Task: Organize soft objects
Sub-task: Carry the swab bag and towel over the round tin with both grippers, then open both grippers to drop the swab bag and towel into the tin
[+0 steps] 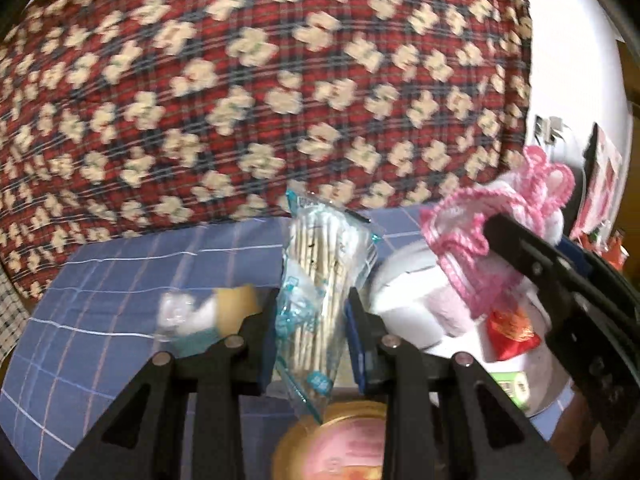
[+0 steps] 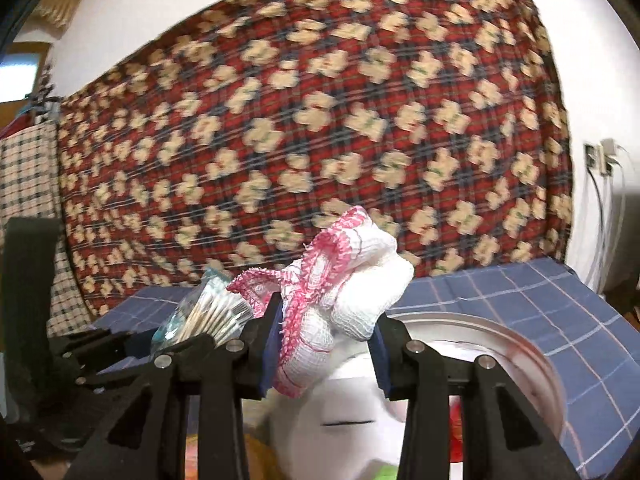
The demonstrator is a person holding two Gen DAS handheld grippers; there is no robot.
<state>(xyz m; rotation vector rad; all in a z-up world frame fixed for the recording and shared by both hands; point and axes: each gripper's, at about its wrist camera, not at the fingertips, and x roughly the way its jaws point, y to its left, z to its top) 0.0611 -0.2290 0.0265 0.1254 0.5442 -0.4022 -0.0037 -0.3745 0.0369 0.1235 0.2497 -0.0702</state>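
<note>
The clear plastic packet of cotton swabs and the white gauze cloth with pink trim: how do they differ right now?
The clear plastic packet of cotton swabs is stiff, upright and see-through; the white gauze cloth with pink trim is limp, crumpled and opaque. The packet sits in the left hand-held gripper, the cloth in the right hand-held gripper. Both are clamped and held above the blue checked cloth.

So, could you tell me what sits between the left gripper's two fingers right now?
The left gripper is clamped on a clear packet of cotton swabs, plain in the left wrist view.
</note>
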